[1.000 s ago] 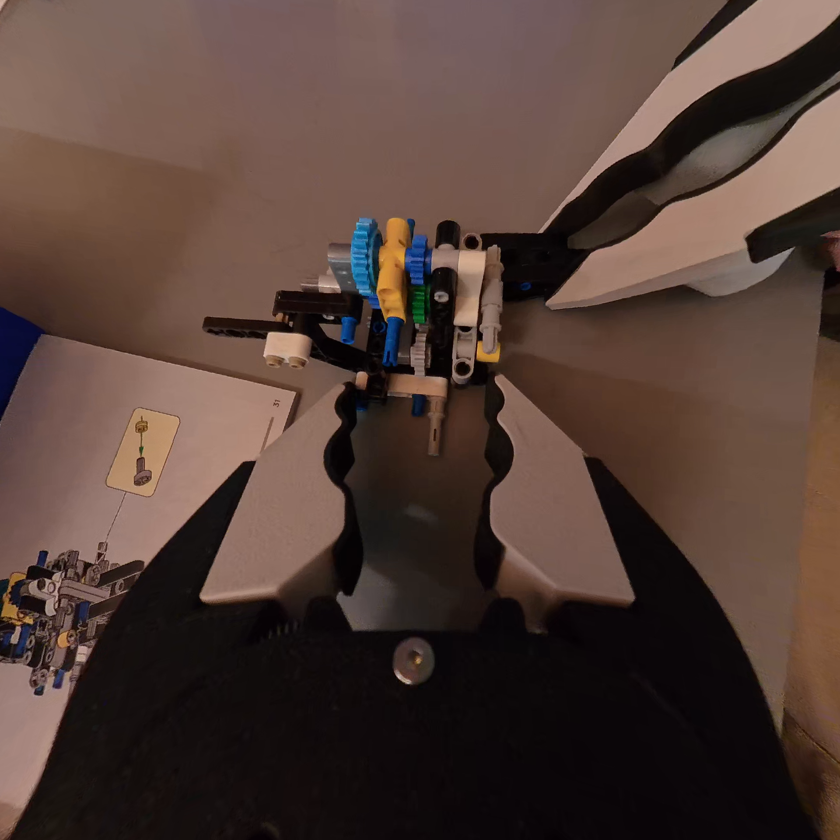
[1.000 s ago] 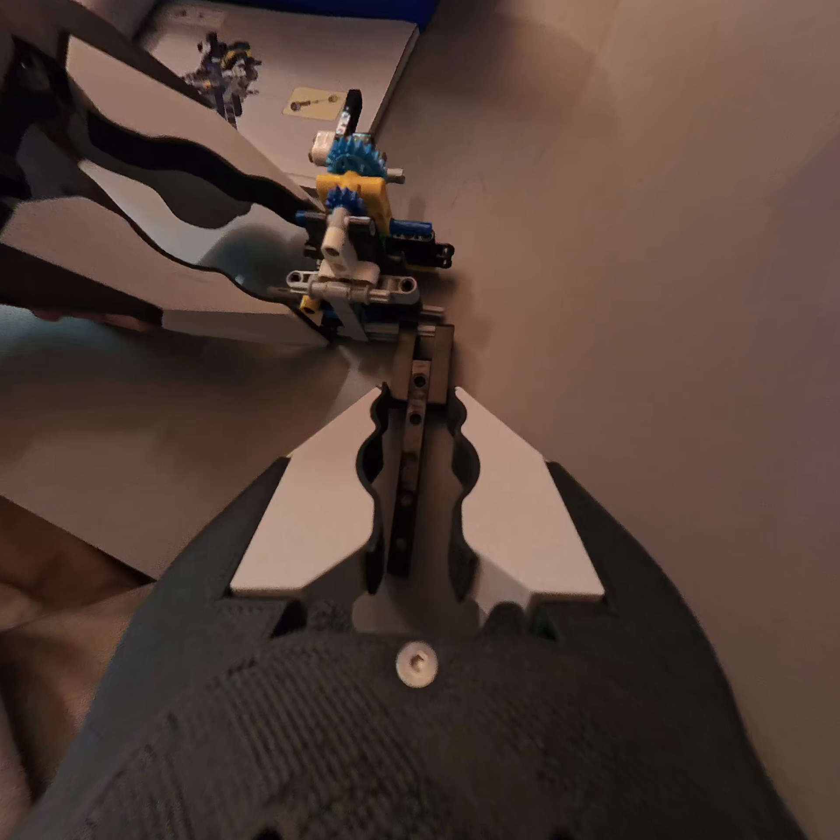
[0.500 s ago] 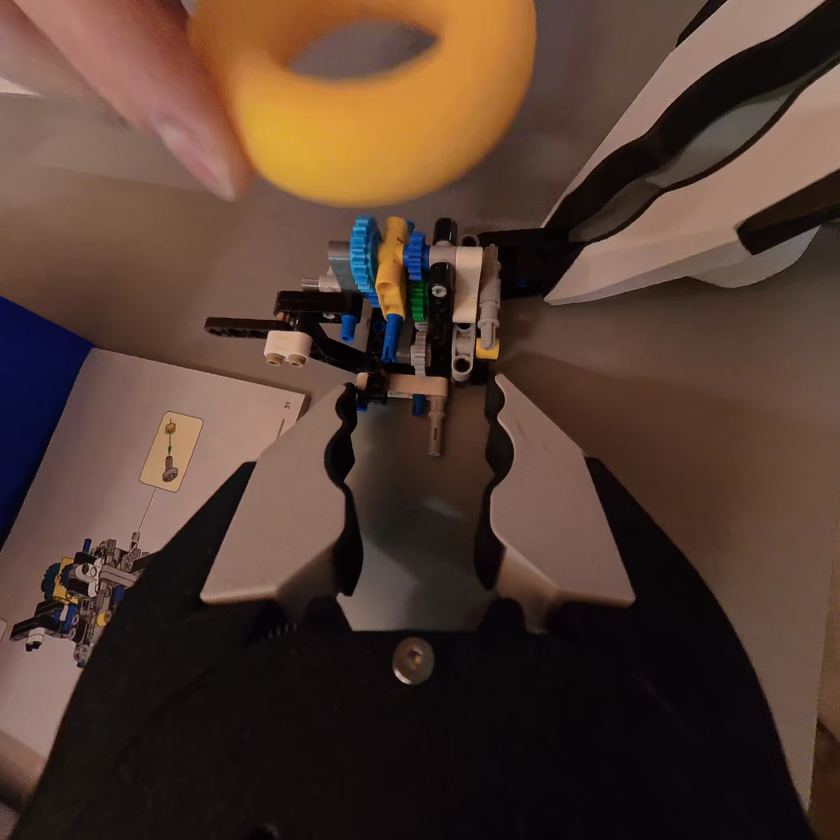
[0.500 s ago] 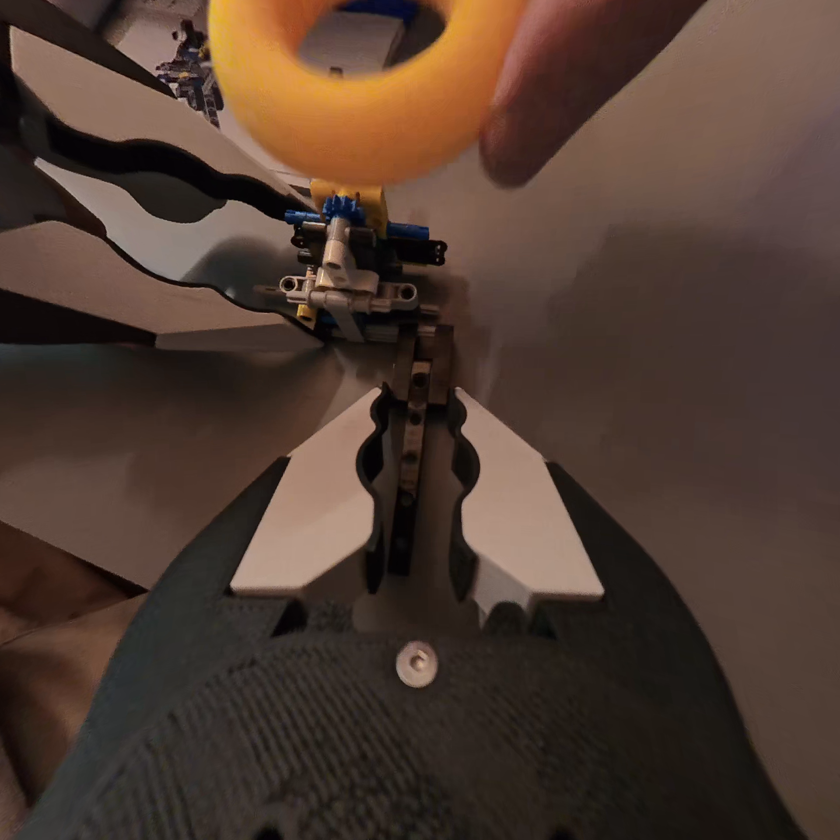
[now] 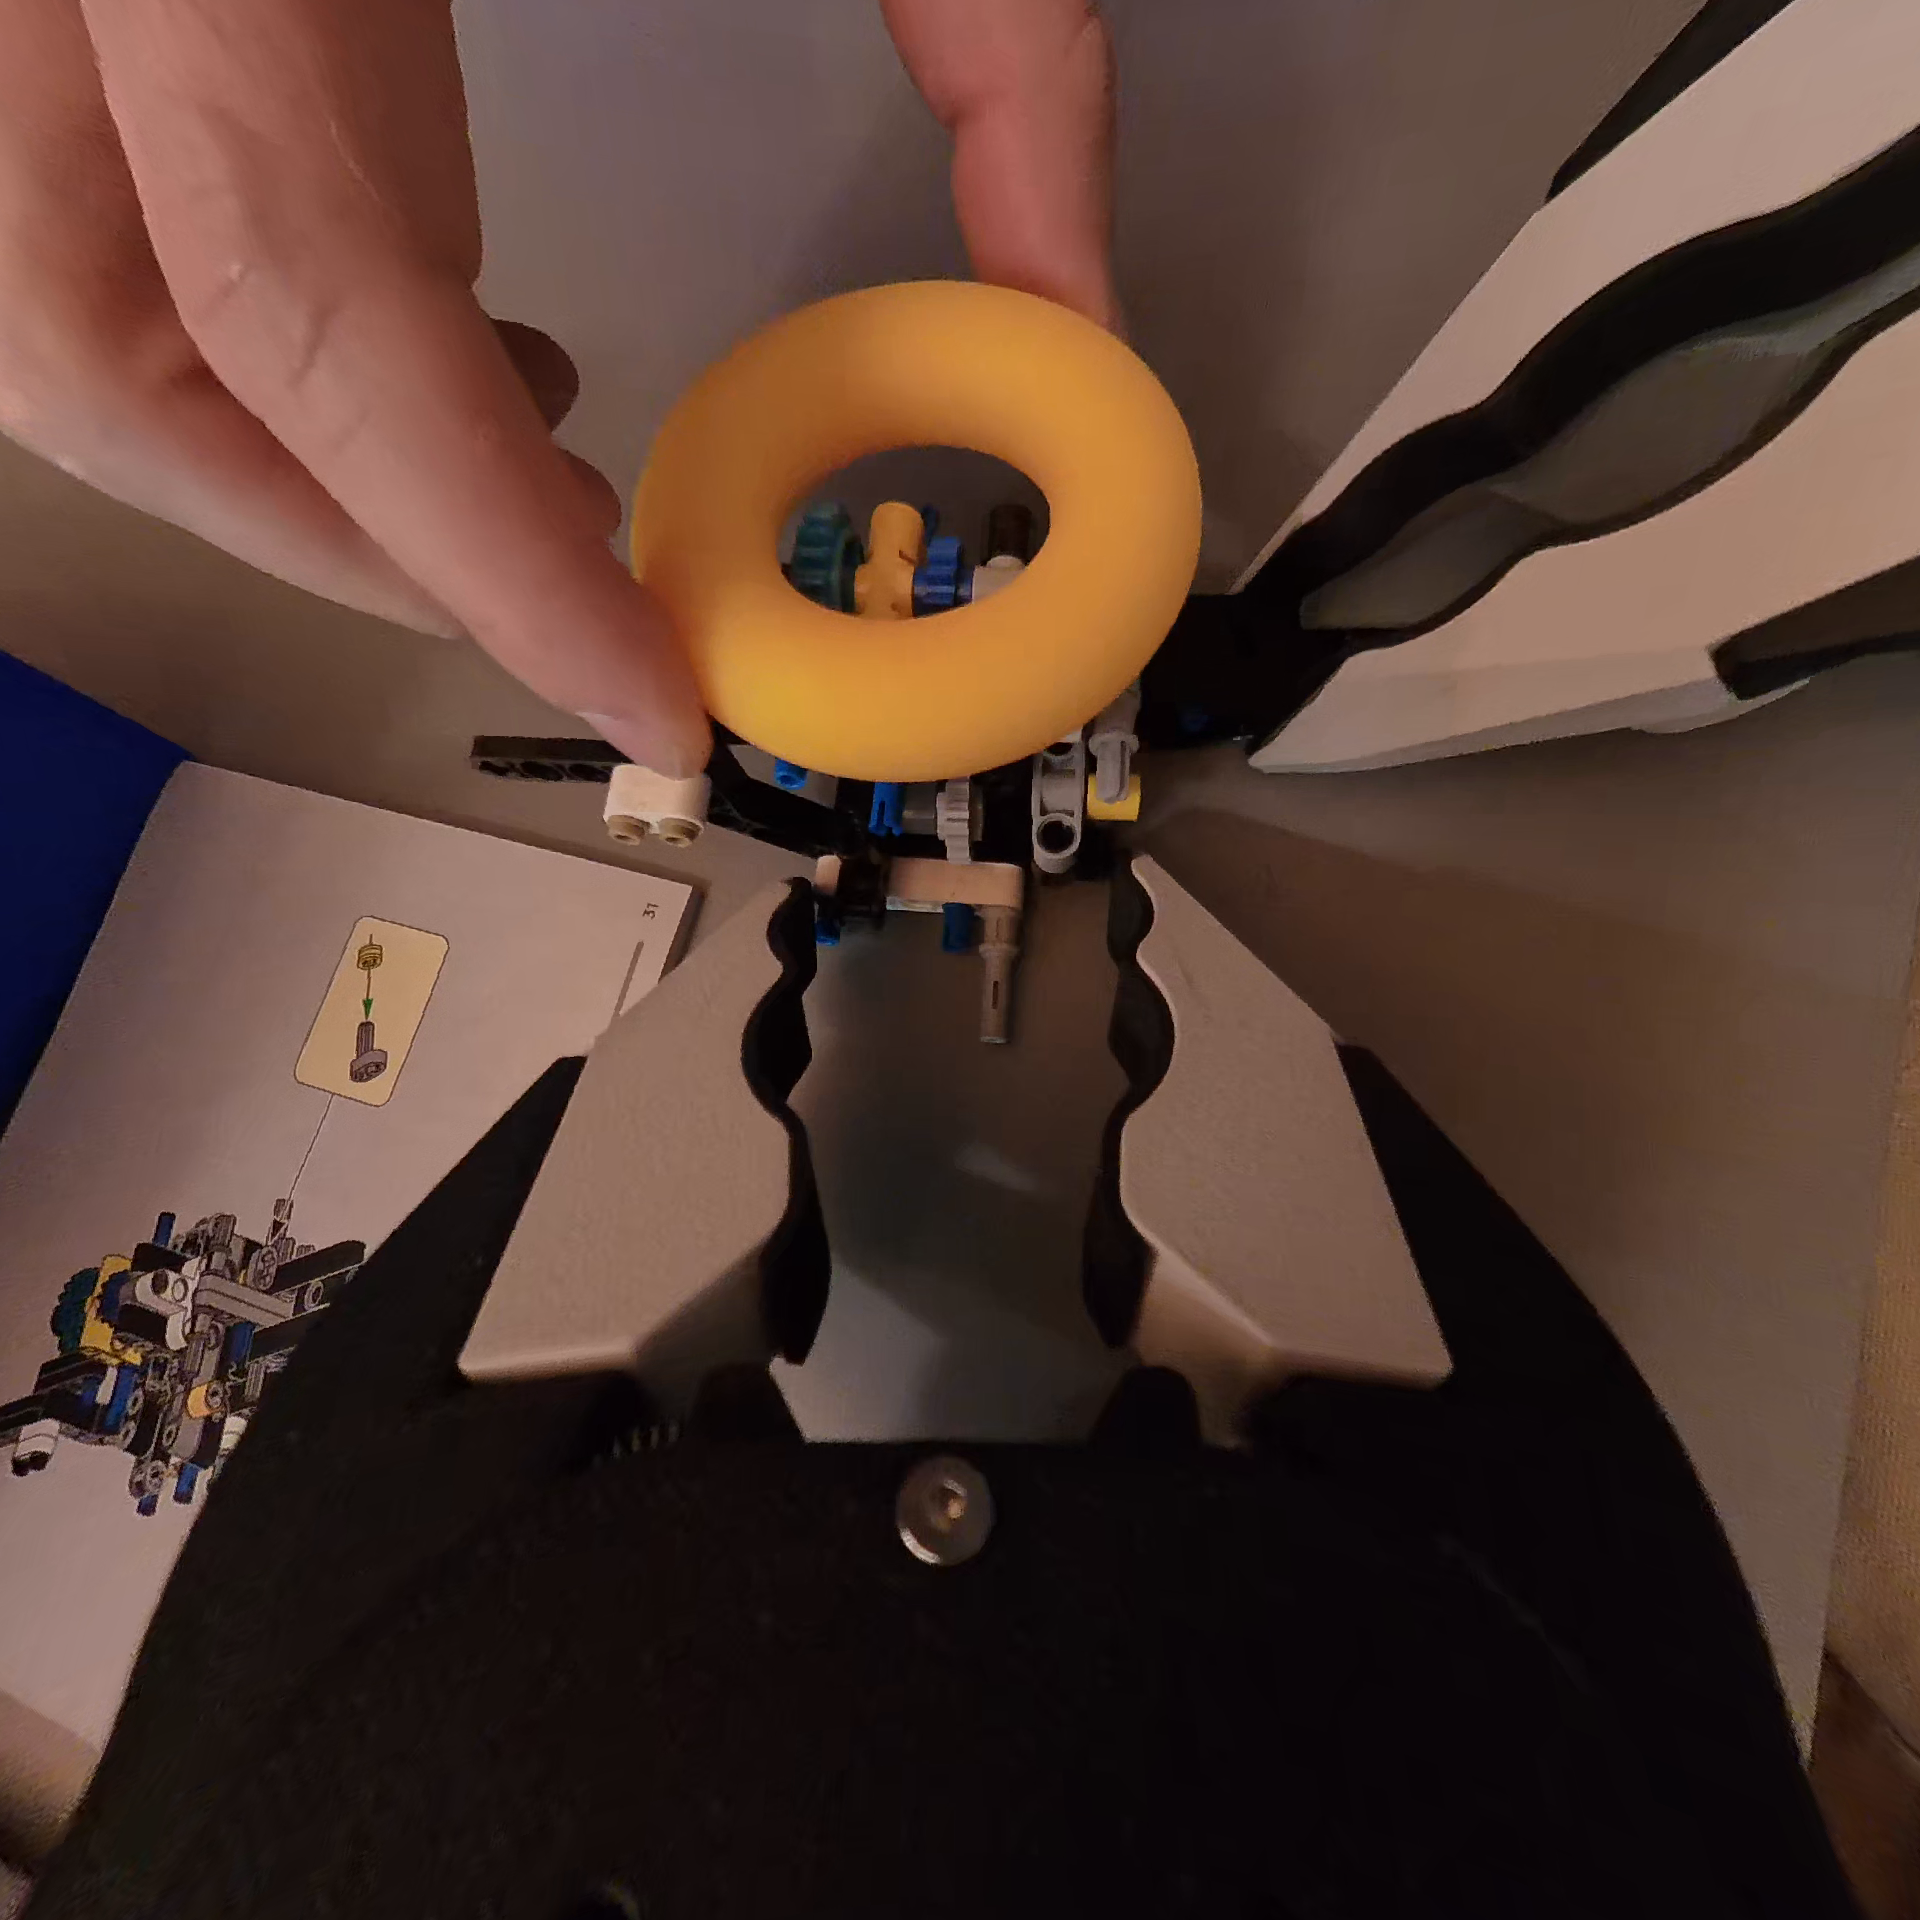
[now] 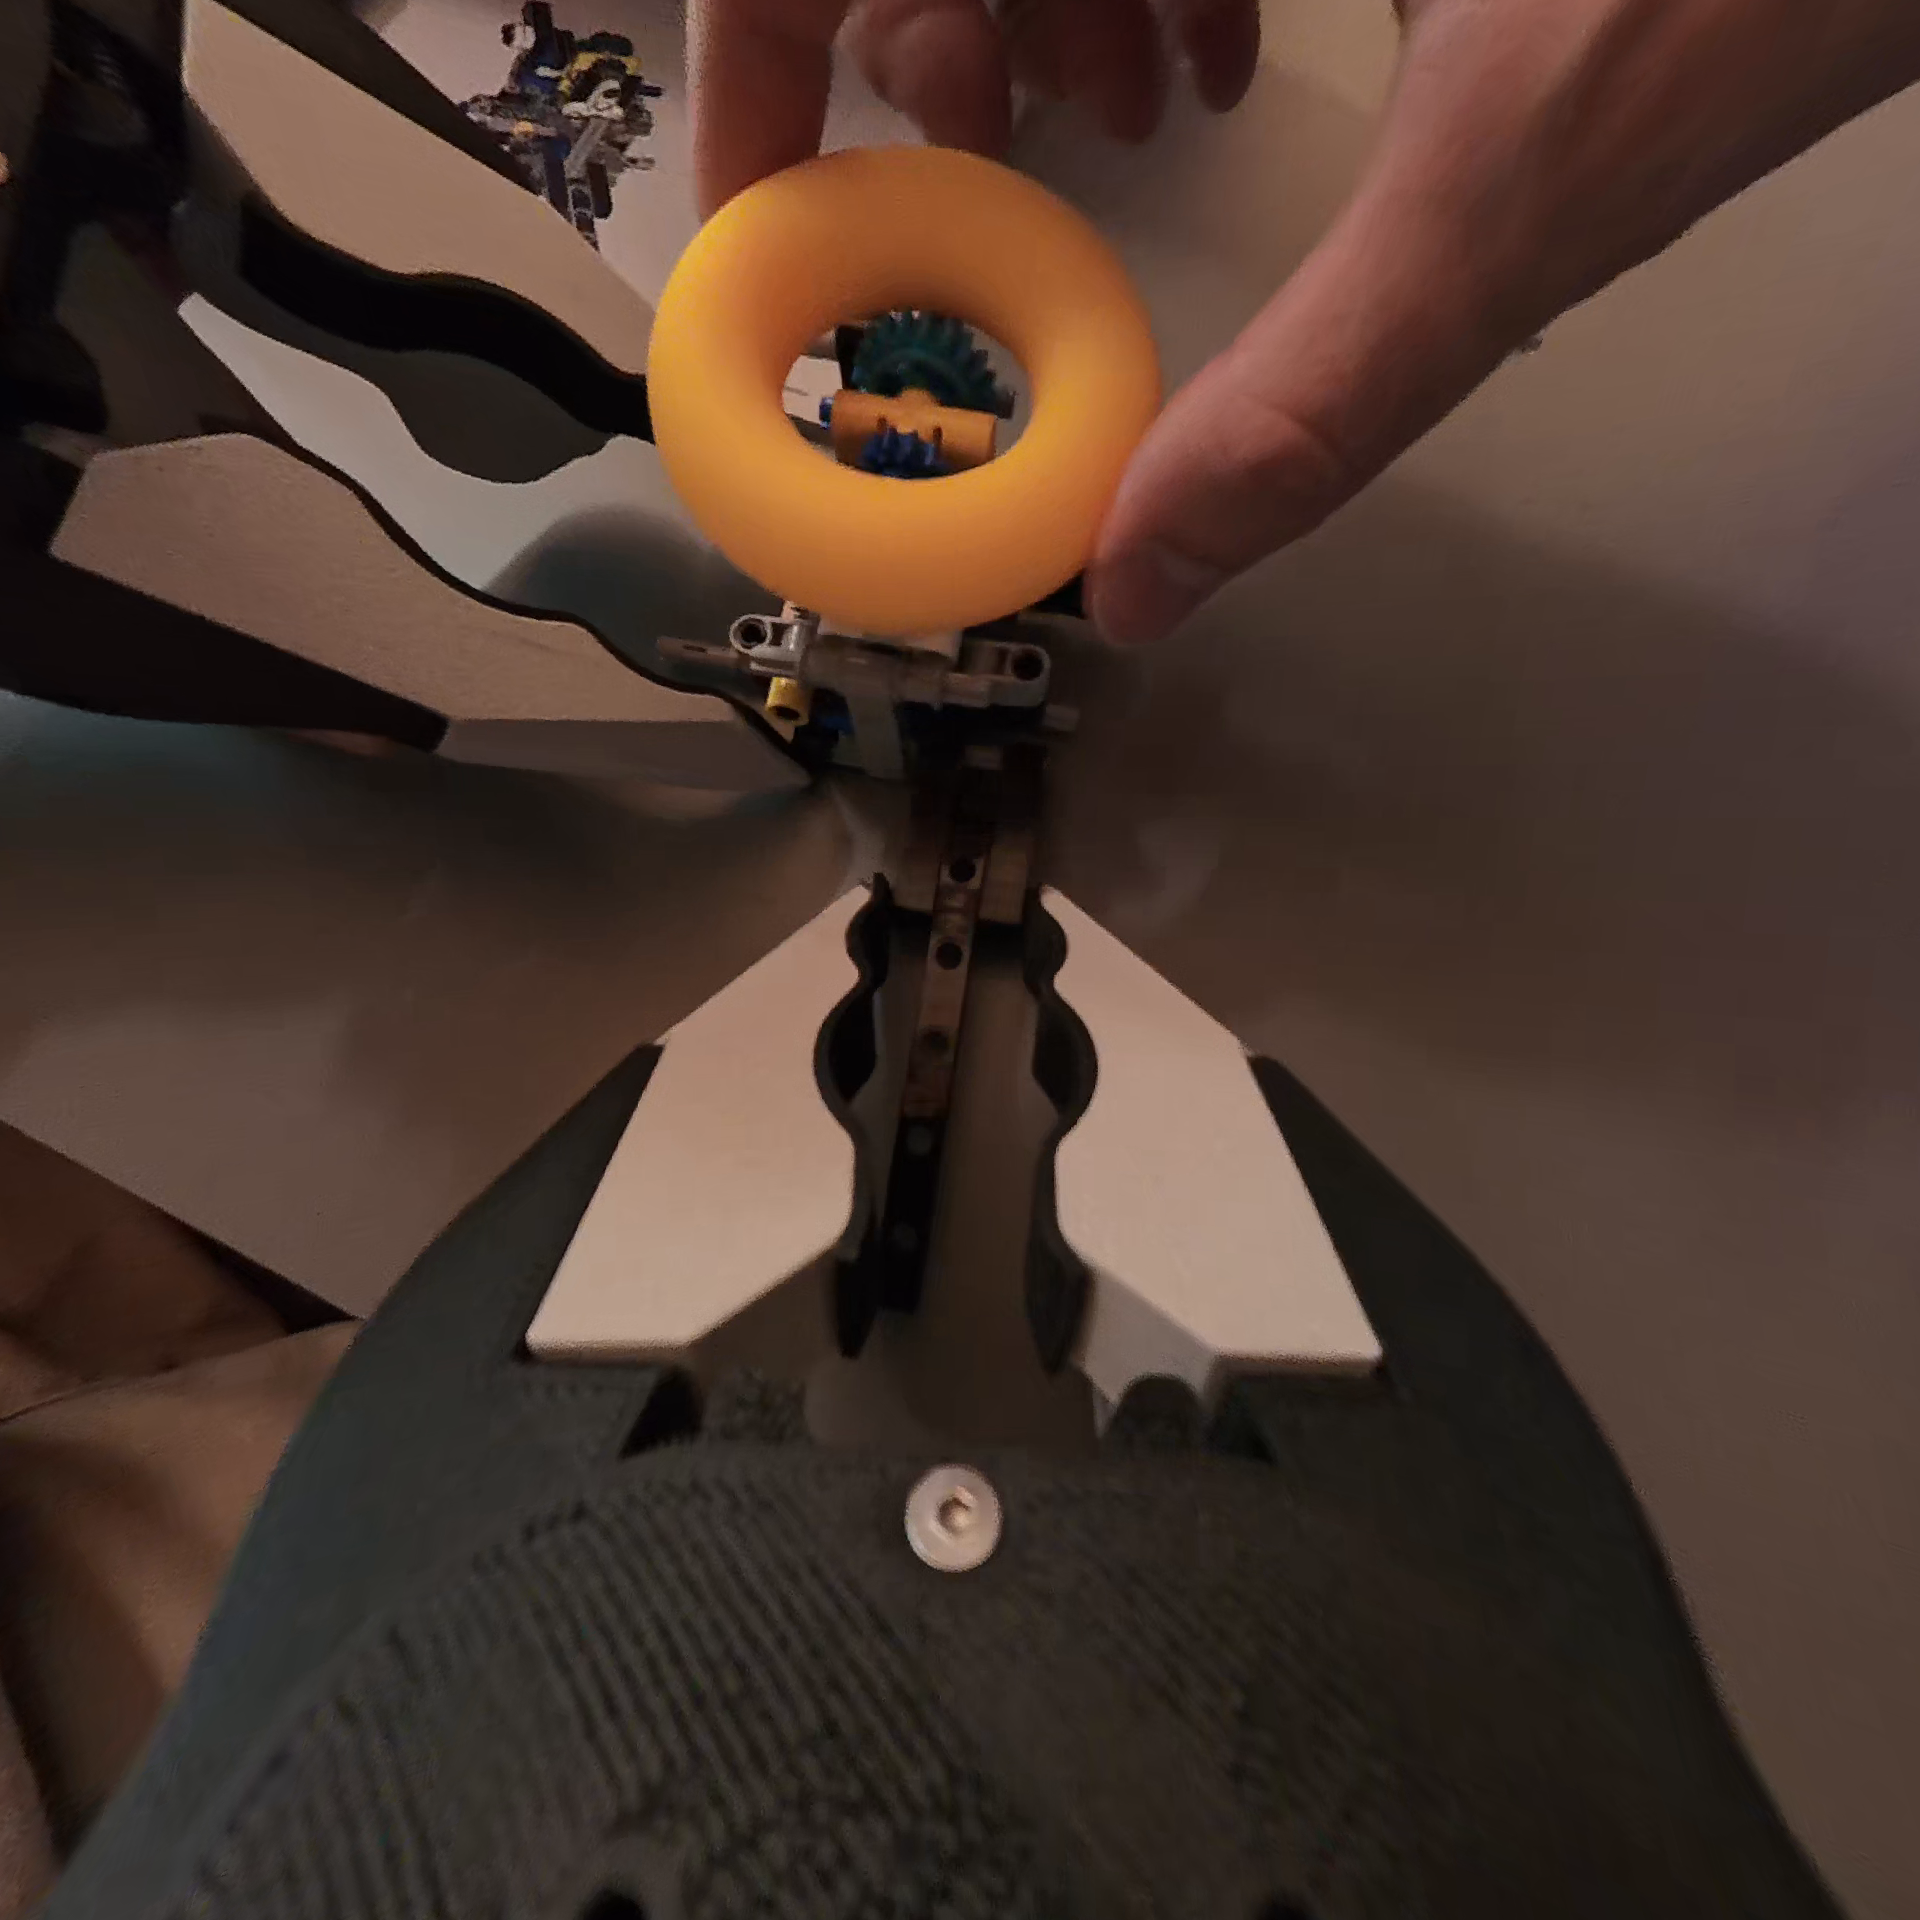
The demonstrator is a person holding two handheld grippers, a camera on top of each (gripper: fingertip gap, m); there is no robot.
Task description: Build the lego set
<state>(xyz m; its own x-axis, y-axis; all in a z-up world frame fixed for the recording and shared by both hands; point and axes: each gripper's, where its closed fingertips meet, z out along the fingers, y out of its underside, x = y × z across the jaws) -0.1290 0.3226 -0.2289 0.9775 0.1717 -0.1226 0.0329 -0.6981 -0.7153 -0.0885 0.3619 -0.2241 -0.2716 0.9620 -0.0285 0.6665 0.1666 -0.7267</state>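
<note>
The lego model (image 5: 966,831), with blue gears, a yellow core and black and grey beams, sits between both grippers. My left gripper (image 5: 961,883) has its jaws wide, and its fingertips press the model's near end on both sides. My right gripper (image 6: 961,899) is shut on a long black beam (image 6: 935,1039) that sticks out of the model (image 6: 883,665). A bare hand (image 5: 312,364) holds a yellow ring (image 5: 914,707) just in front of the model. The ring hides most of the model, and the gears show through its hole. The ring (image 6: 904,551) and the hand (image 6: 1351,343) also show in the right wrist view.
The open instruction booklet (image 5: 260,987) lies on the grey table to the left, with a blue object (image 5: 62,790) beyond it. My right gripper (image 5: 1558,468) comes in from the upper right. In the right wrist view, my left gripper (image 6: 364,520) comes in from the left.
A hand brought the yellow ring in from the top and lowered it in front of the model. Both grippers kept their hold and barely moved.
</note>
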